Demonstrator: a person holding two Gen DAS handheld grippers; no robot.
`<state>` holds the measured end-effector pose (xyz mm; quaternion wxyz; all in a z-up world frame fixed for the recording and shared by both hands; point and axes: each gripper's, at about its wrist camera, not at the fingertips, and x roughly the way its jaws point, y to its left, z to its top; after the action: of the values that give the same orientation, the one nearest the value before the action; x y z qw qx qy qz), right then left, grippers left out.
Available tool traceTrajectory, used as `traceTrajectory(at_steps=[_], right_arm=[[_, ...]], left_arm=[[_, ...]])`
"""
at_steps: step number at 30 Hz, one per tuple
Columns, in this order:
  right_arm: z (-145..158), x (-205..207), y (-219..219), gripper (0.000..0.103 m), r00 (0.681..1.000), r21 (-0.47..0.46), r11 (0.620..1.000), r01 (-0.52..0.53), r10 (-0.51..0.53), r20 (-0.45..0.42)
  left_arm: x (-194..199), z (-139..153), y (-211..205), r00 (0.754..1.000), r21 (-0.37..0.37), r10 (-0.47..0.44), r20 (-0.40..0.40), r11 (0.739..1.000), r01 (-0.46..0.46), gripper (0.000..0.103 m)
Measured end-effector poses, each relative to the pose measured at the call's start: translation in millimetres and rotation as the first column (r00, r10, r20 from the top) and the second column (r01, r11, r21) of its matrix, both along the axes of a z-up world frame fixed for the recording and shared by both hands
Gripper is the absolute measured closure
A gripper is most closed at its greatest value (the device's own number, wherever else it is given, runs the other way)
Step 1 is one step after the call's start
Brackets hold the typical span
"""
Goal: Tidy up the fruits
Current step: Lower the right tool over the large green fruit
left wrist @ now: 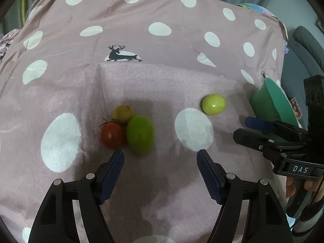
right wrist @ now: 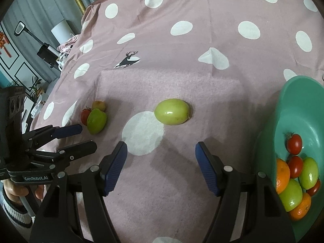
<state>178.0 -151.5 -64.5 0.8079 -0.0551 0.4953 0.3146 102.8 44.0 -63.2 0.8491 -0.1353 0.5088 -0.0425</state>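
On the pink dotted cloth lie a red tomato, a green fruit and a small yellowish fruit, touching in a cluster. A lone light-green fruit lies to their right; it also shows in the right wrist view. My left gripper is open and empty just short of the cluster. My right gripper is open and empty just short of the lone green fruit. A green bowl at the right holds tomatoes, green fruits and oranges.
The cloth covers the whole table, with a raised fold line across the middle. The cloth's far edge drops off toward curtains. A lamp and room clutter lie beyond the left edge. The bowl stands by the right edge.
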Motion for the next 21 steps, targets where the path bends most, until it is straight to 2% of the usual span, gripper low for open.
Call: traceTrajectory(at_steps=[21], right_arm=[[1.2, 0.5, 5.4, 0.033, 1.000, -0.015, 1.000, -0.005, 0.005, 0.015]], left_arm=[[0.3, 2.4, 4.1, 1.000, -0.025, 0.001, 0.015, 1.000, 0.000, 0.028]])
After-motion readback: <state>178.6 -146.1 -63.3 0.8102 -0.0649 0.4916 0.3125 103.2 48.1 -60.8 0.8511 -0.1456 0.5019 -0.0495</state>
